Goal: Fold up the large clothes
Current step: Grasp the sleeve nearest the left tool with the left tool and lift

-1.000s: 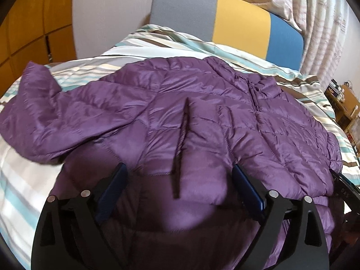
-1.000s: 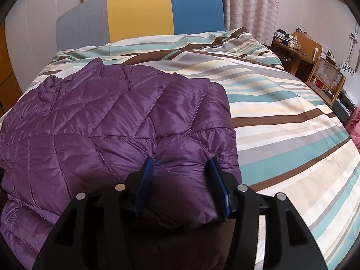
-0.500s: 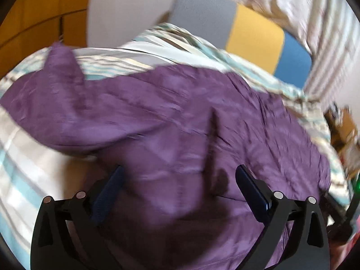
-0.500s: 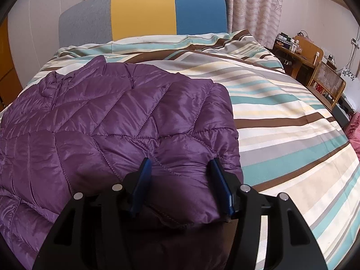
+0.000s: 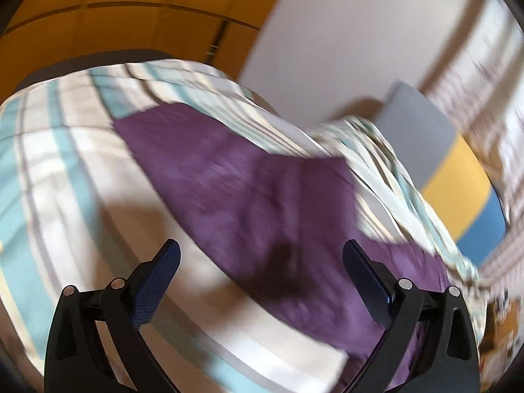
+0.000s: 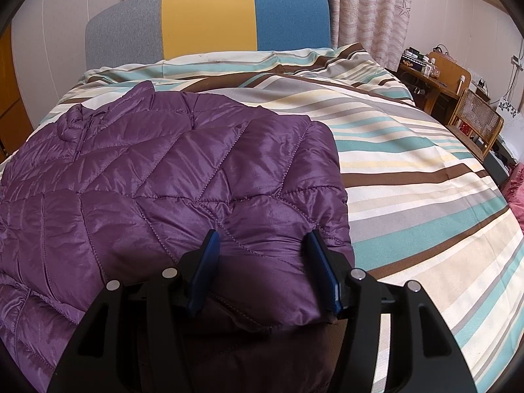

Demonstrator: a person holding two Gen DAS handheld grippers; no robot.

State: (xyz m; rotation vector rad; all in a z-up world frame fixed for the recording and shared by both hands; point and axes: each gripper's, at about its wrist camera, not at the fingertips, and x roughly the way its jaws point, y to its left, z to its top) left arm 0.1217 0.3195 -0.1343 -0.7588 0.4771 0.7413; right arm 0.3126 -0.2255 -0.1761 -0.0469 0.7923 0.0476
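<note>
We swing our wide-open, empty left gripper (image 5: 262,262) over the purple jacket's sleeve (image 5: 229,177) at 12 o'clock; right gripper (image 6: 262,255) (half-open) straddles the folded edge, grip unclear.

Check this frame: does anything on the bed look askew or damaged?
Nothing looks damaged. The purple jacket lies half-folded on the striped bedspread, one sleeve still stretched out sideways. The left wrist view is motion-blurred.

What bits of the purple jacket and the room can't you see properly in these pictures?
- Left wrist view: the jacket is smeared by motion blur, so its stitching and sleeve end are unclear.
- Right wrist view: the jacket's near hem is hidden behind the right claw.
- Right wrist view: things on the desk are too small to name.
- The jacket's left part is cut off by the picture edge.
</note>
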